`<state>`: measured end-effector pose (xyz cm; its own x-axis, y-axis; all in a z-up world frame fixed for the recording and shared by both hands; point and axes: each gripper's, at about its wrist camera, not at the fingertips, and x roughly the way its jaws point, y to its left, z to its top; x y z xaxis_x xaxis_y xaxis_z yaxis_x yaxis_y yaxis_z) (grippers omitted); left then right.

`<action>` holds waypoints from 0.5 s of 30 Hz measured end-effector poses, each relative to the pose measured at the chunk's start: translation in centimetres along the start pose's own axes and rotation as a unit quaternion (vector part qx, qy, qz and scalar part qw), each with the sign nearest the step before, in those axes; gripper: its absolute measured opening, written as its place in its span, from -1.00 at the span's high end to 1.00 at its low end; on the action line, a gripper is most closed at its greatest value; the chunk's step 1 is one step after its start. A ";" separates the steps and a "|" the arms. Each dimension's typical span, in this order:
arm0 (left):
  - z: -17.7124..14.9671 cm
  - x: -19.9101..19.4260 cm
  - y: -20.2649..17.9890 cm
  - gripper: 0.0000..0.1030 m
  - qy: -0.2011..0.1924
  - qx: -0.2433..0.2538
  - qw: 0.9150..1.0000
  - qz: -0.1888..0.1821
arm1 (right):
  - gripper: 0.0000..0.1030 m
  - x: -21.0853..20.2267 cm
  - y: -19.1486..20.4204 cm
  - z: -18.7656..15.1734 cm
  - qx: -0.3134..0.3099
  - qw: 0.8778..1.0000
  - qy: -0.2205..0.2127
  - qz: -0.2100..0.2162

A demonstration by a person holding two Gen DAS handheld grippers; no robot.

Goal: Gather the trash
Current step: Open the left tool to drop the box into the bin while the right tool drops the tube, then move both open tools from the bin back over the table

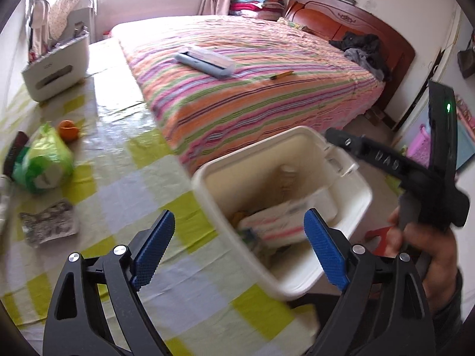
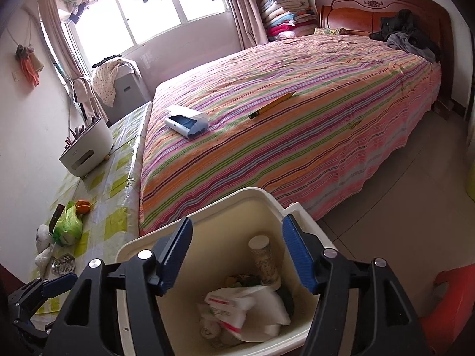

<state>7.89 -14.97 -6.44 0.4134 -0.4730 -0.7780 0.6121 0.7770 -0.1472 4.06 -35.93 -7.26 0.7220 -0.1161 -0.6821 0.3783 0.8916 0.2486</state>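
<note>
In the left wrist view, your left gripper (image 1: 239, 247) hangs over the edge of the table (image 1: 124, 163), which carries a yellow-and-white checked cloth. Its blue pads (image 1: 153, 249) stand wide apart with nothing clamped between them. Beyond and between the pads sits the white bin (image 1: 207, 178), blurred, just beside the table edge. Inside it lies a white plastic bag (image 1: 273, 225) with red print. On the table to the left you see a crumpled foil wrapper (image 1: 49, 225), a green bag (image 1: 44, 163) and an orange (image 1: 69, 130) just behind the green bag. A white box (image 1: 56, 68) stands further back. At the right edge, a hand (image 1: 427, 246) holds the right gripper (image 1: 386, 160), which reaches over the bin's far rim. The striped bed (image 1: 252, 89) lies behind the bin.

In the right wrist view, your right gripper (image 2: 236, 255) points down into the bin (image 2: 231, 198). Its pads (image 2: 175, 255) stand apart and touch nothing. Below them, inside the bin, you see the plastic bag (image 2: 246, 305), a paper cup (image 2: 264, 261) leaning against the far wall, and other scraps too small to identify. The left gripper (image 2: 44, 290) shows at the lower left over the table (image 2: 115, 184). The foil wrapper (image 2: 62, 264), the green bag (image 2: 68, 227) and the orange (image 2: 82, 206) remain on the table.
</note>
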 end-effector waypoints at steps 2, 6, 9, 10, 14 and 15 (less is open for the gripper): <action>-0.6 -0.5 0.9 -0.70 0.001 0.007 1.000 0.018 | -0.19 0.1 0.3 0.0 -0.001 1.000 0.000 0.000; -1.8 -1.7 3.6 -0.70 -0.001 0.004 0.999 0.054 | -0.19 0.5 1.2 0.0 -0.003 1.000 0.005 0.006; -2.3 -2.3 5.7 -0.70 -0.006 -0.013 0.998 0.063 | -0.19 1.0 2.4 -0.1 -0.008 1.000 0.010 0.014; -2.3 -2.5 6.2 -0.70 -0.006 -0.017 0.998 0.065 | -0.19 1.3 3.2 -0.2 -0.012 1.000 0.014 0.017; -2.1 -3.2 9.1 -0.70 -0.006 -0.049 0.996 0.069 | -0.19 2.0 5.6 -0.4 -0.028 0.999 0.022 0.031; -2.0 -3.5 10.0 -0.70 -0.010 -0.059 0.996 0.071 | -0.20 2.2 6.4 -0.6 -0.033 0.999 0.025 0.036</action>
<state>11.20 -4.71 -6.38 0.5037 -0.3616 -0.7846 0.4627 0.8799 -0.1085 7.74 -30.26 -7.58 0.7155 -0.0302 -0.6980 0.2867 0.9237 0.2539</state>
